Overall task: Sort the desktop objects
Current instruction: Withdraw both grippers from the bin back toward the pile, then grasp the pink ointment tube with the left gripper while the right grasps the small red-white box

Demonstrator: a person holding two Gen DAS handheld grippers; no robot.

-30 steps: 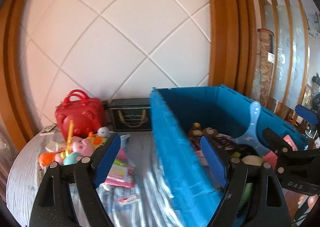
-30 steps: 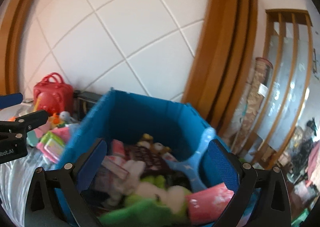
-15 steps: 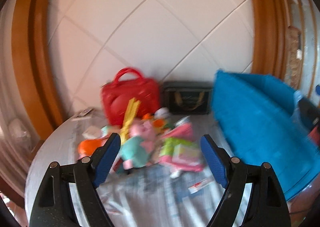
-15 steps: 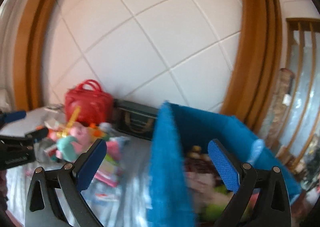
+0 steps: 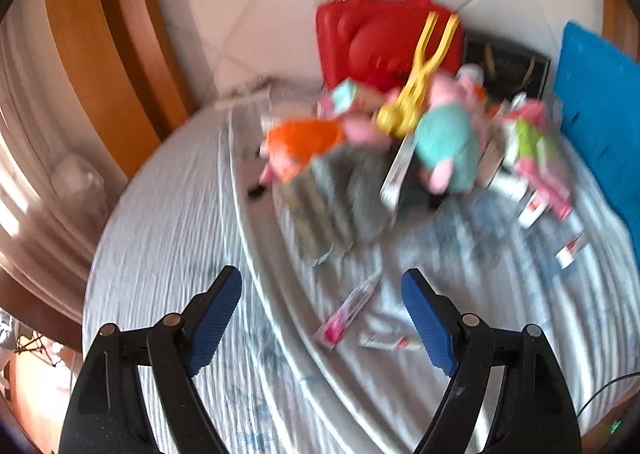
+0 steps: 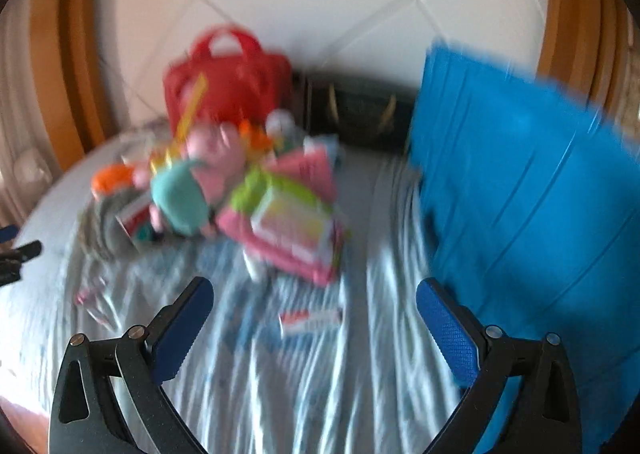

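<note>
- Task items: heap of soft toys and packets near the far edge of the round, cloth-covered table [image 5: 168, 238], just in front of the red plastic carry case [image 5: 380, 29].
- Teal-and-pink plush toy [image 5: 448, 149] on top of the heap — likely light, squashy, grippy; pinch the teal body across its middle.
- Yellow plastic tongs [image 5: 420, 85] lean upright against the case — stiff, thin, probably slippery; take low, near the hinge.
- Pink-and-green flat packet [image 6: 292, 225] on the heap's right side — light, crinkly; grab by an edge.
- Small pink-and-white sachet [image 5: 348, 308] lies flat on the cloth nearest the left gripper [image 5: 322, 314] — hard to get under.
- Blue fabric storage bin [image 6: 528, 213] at the table's right edge; its inside isn't visible.
- Left gripper: jaws wide, empty. Right gripper [image 6: 314, 326]: jaws wide, empty, over the near cloth.
- Both views motion-blurred — labels unreadable, lower heap items indistinct, grey bundle [image 5: 340, 201] unidentifiable.
</note>
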